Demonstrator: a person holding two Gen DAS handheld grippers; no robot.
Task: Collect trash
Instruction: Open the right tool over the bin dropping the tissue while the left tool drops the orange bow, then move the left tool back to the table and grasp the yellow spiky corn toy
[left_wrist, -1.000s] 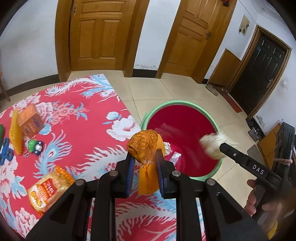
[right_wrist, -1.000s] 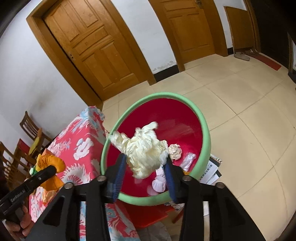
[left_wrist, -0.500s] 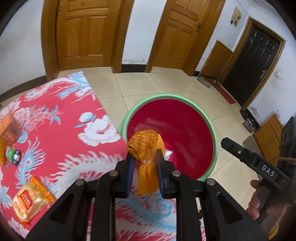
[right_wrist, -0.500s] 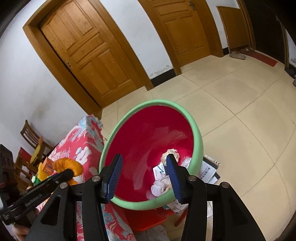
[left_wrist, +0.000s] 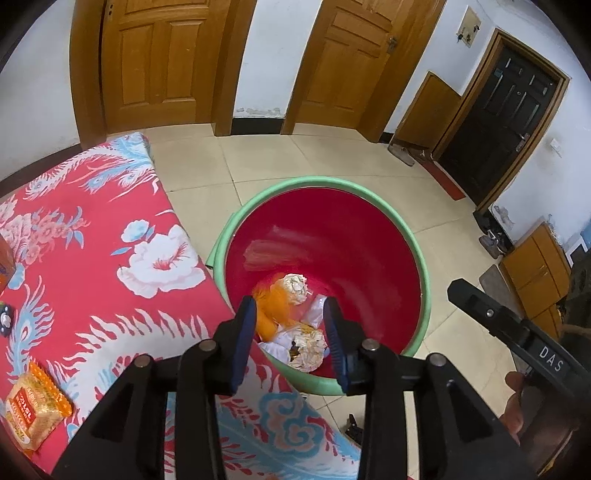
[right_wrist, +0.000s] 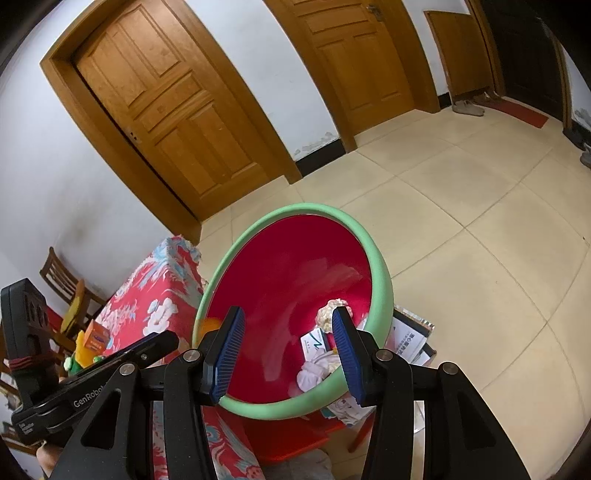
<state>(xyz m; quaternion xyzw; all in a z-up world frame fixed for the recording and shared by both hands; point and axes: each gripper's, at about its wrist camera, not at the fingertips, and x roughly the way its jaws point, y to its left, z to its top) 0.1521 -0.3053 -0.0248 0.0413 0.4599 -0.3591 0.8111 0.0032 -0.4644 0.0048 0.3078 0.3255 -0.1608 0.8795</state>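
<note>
Left gripper (left_wrist: 290, 338): fingers spread, nothing held, positioned over red basin (left_wrist: 424, 258). Right gripper (right_wrist: 286, 356): fingers spread, nothing held. Orange wrapper (left_wrist: 271, 308) and crumpled paper trash (left_wrist: 295, 289) are seen inside basin, beside floral-clothed table (left_wrist: 103, 266).

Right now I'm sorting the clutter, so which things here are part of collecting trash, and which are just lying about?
Part of the job:
red basin
orange wrapper in it
crumpled paper balls
left gripper, open
right gripper, open

Lying about:
snack packet on the floral cloth
orange box
wooden chair
</note>
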